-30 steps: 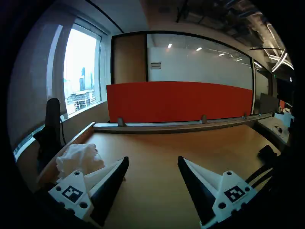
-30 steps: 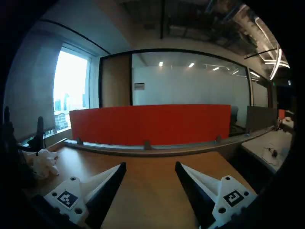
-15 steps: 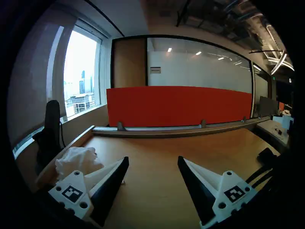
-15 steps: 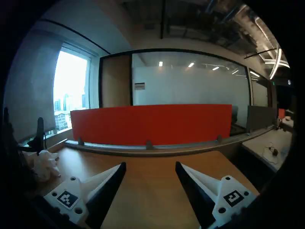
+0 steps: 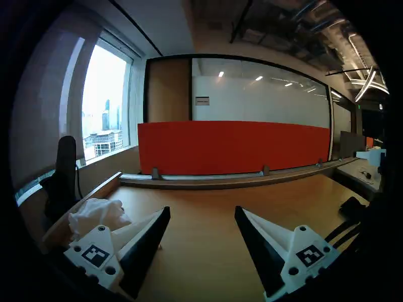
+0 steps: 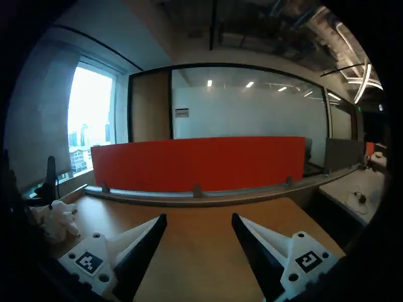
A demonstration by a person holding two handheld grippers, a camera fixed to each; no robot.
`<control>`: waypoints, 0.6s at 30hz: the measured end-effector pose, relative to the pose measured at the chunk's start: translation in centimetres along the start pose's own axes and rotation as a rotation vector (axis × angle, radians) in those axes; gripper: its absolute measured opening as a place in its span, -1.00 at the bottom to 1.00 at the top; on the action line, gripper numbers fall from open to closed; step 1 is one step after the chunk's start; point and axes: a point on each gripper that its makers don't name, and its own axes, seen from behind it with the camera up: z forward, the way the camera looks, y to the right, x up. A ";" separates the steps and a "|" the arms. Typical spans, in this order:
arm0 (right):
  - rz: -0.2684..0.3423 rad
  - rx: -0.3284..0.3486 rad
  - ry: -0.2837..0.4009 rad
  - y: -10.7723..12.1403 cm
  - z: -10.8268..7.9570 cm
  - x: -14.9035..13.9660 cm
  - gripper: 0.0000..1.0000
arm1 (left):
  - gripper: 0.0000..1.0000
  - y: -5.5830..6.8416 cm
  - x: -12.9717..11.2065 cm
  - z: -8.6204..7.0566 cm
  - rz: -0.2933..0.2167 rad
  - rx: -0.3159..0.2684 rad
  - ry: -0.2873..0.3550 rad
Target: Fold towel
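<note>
Wooden desk [image 5: 211, 196] runs to one red partition [image 5: 231, 146], and we count one white towel [image 5: 95, 214], crumpled at the desk's edge by the window [image 5: 106, 116], its lower part hidden behind a finger of the left gripper [image 5: 201, 209]. We hold that gripper and the right gripper [image 6: 198, 216] over the desk, aimed at the partition, each with its two fingers wide apart and empty.

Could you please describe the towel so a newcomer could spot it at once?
Start at the wooden desk below the red divider. Follow it to the edge by the window, where the towel lies: white and crumpled, unlike the black upright shape beside it.
</note>
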 end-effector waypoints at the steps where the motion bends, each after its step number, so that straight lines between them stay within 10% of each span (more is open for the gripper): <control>1: -0.001 -0.002 0.002 -0.2 0.0 0.1 0.99 | 0.90 0.0 -0.1 0.0 0.003 0.000 0.006; 18: -0.053 -0.032 0.018 -1.1 -0.3 -1.7 1.00 | 0.90 -0.8 -3.8 0.4 0.002 0.026 0.082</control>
